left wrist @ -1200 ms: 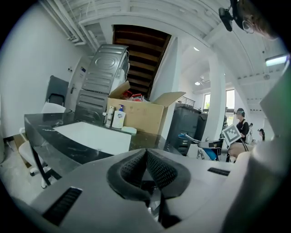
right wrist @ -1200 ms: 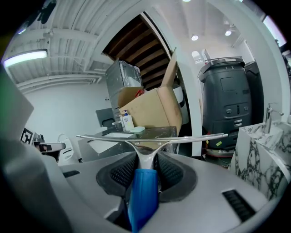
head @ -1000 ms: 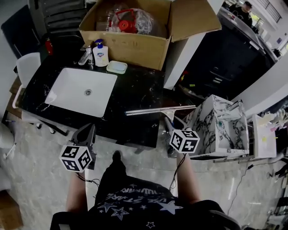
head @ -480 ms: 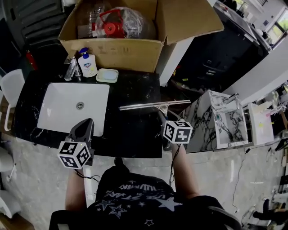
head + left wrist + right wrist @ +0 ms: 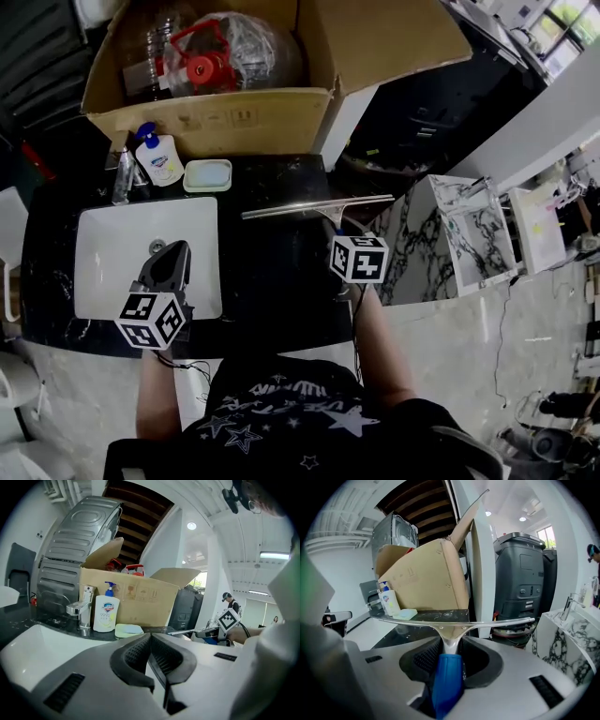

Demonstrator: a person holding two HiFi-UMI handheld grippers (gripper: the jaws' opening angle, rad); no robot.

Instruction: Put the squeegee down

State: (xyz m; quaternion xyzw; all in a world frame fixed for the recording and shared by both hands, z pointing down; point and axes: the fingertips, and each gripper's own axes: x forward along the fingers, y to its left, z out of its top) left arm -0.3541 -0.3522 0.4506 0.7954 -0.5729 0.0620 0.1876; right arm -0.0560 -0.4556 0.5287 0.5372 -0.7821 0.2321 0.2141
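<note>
Over the counter's right end, the right gripper holds the squeegee, blade level. Only the right gripper view shows its blue handle clamped between the pads. The left gripper, over the sink, has its jaws together, empty.

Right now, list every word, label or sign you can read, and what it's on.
None reads clearly.
Soap bottle: blue label, print too blurred.
Cardboard box: small handling symbols, no legible words.
Shirt: pale lettering, upside down, unreadable.
</note>
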